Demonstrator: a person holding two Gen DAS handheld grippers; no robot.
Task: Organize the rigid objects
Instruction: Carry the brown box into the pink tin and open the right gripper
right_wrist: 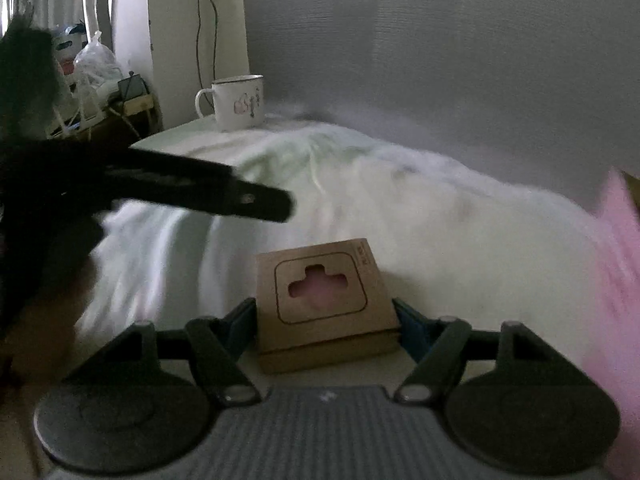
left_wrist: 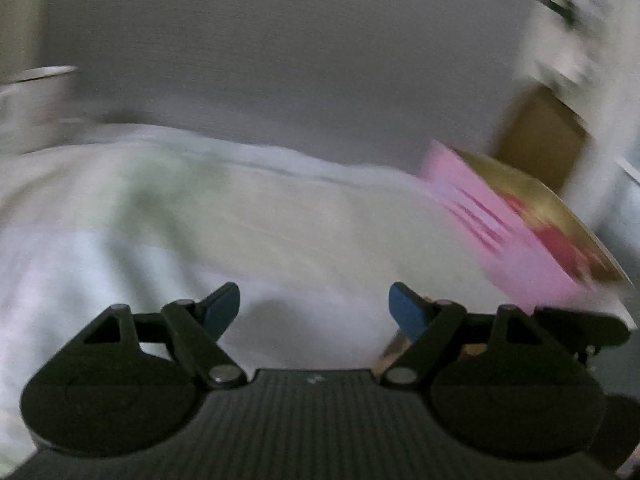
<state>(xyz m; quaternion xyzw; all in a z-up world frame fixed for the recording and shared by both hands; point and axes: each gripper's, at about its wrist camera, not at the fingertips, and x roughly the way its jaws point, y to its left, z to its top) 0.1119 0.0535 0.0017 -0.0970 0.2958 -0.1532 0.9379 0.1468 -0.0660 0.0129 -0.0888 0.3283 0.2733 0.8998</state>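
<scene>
In the right wrist view a small brown cardboard box (right_wrist: 326, 300) with a cut-out window sits between my right gripper's blue pads (right_wrist: 412, 328). Both pads press on its sides, so my right gripper (right_wrist: 326, 322) is shut on it above the white cloth (right_wrist: 420, 208). My left gripper (left_wrist: 314, 312) is open with nothing between its fingers, over the same cloth. A pink box with a gold and red top (left_wrist: 520, 232) lies tilted at the right of the blurred left wrist view. One dark finger of the left gripper (right_wrist: 256, 200) reaches in from the left.
A white mug (right_wrist: 239, 102) with a pink print stands at the cloth's far corner by the wall. Bags and clutter (right_wrist: 92, 64) fill the left background. A brown cardboard piece (left_wrist: 544, 140) stands behind the pink box. The pink box's edge (right_wrist: 620, 240) shows at the right.
</scene>
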